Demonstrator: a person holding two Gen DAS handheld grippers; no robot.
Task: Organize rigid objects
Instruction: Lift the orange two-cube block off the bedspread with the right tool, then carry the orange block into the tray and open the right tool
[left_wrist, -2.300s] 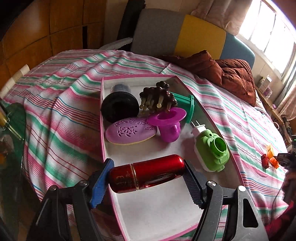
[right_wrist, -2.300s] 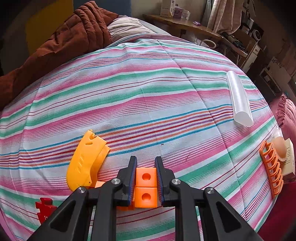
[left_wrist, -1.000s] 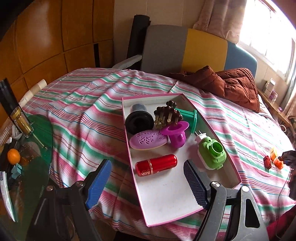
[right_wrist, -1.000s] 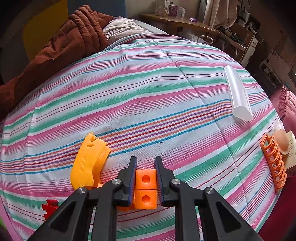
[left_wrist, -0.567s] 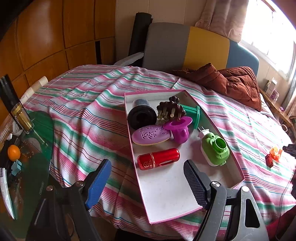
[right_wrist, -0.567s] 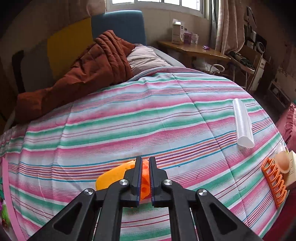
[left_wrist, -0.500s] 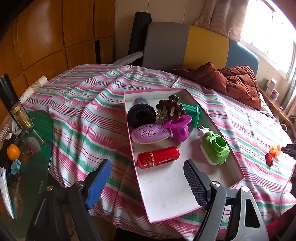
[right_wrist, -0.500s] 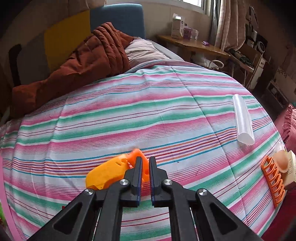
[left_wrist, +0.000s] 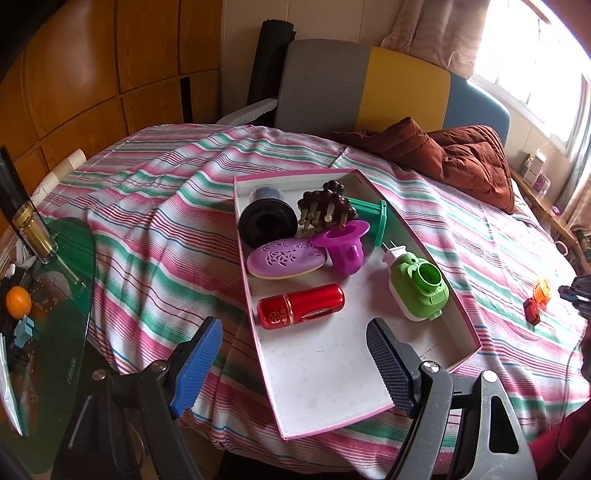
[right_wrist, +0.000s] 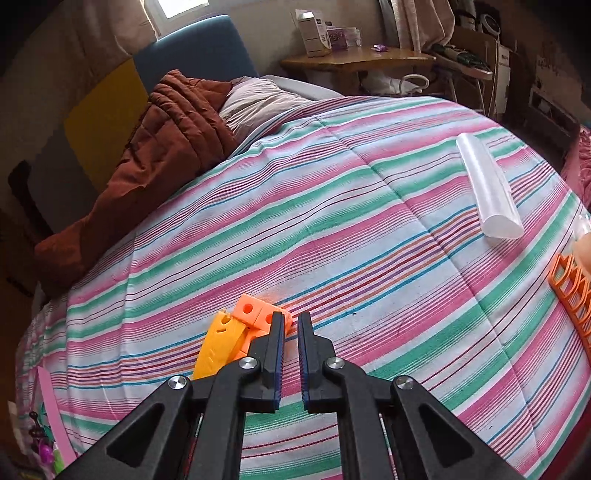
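Two claws: right claw (right_wrist: 289, 354) closed, nothing gripped; left claw (left_wrist: 293, 363) spread, empty.
Block (right_wrist: 258, 314): seen just left of right tips, on cloth (right_wrist: 332, 221), beside yellow piece (right_wrist: 218, 349).
Tray (left_wrist: 439, 299): lies farther left; red tube (left_wrist: 301, 306) inside.
Nearer arm: right, judged.
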